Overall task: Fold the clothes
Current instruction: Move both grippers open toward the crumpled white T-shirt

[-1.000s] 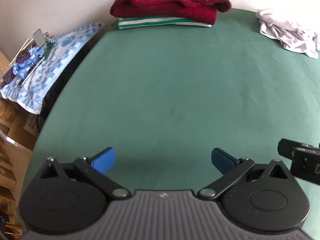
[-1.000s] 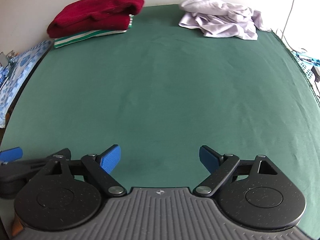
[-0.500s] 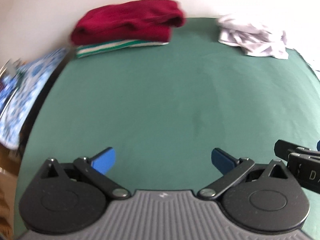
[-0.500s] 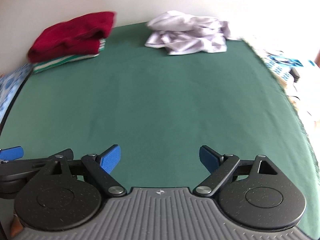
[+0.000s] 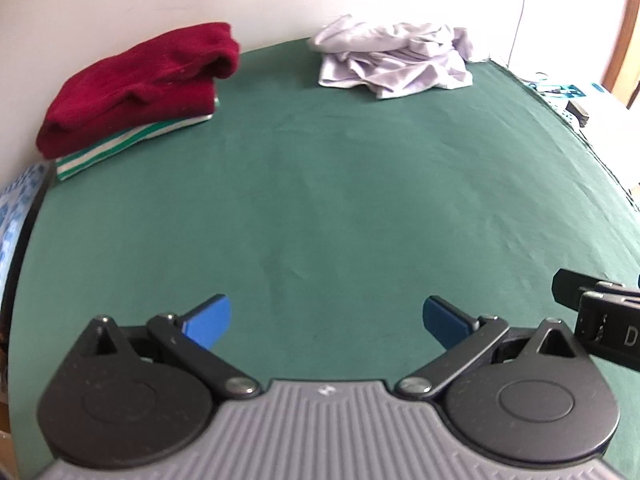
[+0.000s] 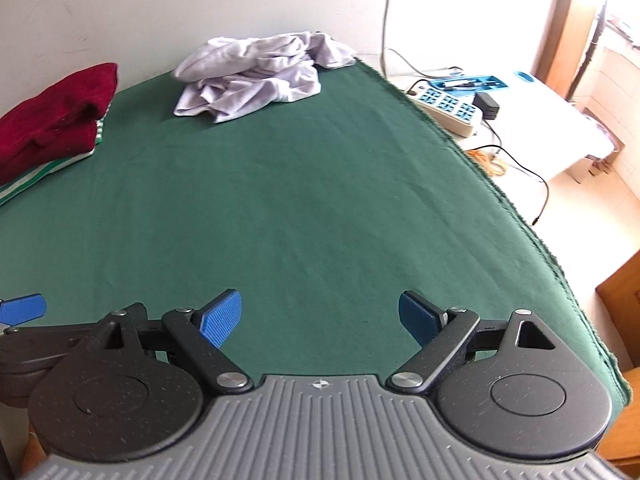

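Observation:
A crumpled pale lilac garment (image 5: 394, 58) lies at the far side of the green-covered table (image 5: 340, 200); it also shows in the right wrist view (image 6: 256, 72). A folded dark red sweater (image 5: 140, 84) sits on a folded green-and-white striped garment (image 5: 132, 140) at the far left. My left gripper (image 5: 326, 318) is open and empty over the near table. My right gripper (image 6: 320, 314) is open and empty beside it, far from the lilac garment.
The table's right edge (image 6: 500, 196) drops to a white surface with a power strip (image 6: 448, 108) and cables. A blue patterned cloth (image 5: 16, 204) lies off the left edge. A wall stands behind the table.
Both grippers have swung to the right, so the lilac garment now sits nearer the middle of each view. Both stay open and empty.

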Demonstrator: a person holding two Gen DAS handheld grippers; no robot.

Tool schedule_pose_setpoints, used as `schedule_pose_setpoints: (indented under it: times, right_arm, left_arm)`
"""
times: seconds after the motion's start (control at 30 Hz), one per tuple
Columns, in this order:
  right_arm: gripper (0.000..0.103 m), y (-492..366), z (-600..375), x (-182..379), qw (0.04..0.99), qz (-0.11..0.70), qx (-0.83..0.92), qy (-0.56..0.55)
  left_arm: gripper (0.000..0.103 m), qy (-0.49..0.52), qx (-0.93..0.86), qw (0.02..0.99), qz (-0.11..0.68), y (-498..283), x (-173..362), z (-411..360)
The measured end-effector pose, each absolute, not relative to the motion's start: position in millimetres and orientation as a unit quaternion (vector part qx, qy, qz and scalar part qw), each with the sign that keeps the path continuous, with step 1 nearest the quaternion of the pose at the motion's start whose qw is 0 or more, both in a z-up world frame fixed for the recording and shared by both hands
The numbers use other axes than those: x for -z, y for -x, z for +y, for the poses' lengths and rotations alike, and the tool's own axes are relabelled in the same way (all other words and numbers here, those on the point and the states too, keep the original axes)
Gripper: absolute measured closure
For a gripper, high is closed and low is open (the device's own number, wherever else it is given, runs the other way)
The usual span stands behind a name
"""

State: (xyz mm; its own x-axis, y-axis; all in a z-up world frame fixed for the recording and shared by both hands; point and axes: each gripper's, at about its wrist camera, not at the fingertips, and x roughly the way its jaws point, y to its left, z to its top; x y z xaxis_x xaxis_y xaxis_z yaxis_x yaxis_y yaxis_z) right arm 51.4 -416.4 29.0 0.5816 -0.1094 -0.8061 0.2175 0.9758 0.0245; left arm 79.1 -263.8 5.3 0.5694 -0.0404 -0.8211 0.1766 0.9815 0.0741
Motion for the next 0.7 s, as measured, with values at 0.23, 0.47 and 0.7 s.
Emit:
schedule_pose_setpoints:
  times: [0.23, 0.47, 0.7]
  right_arm:
    - [0.015, -43.2, -423.6, -29.0, 0.883, 0.450, 0.115, -0.067]
    - [0.015, -40.8, -439.6, -31.9, 0.880, 0.451, 0.132, -0.071]
    - [0.015, -40.0, -466.0, -38.2, 0.879, 0.445, 0.152, -0.074]
  left_arm:
    - [0.001, -0.085, 0.080, 0.878, 0.465, -79.4, -2.6, -272.3]
    - [0.001, -0.103, 0.090, 0.880, 0.455, -88.8, -16.8, -298.6]
    - [0.001, -0.095, 0.087, 0.879, 0.458, -88.1, -20.9, -328.2]
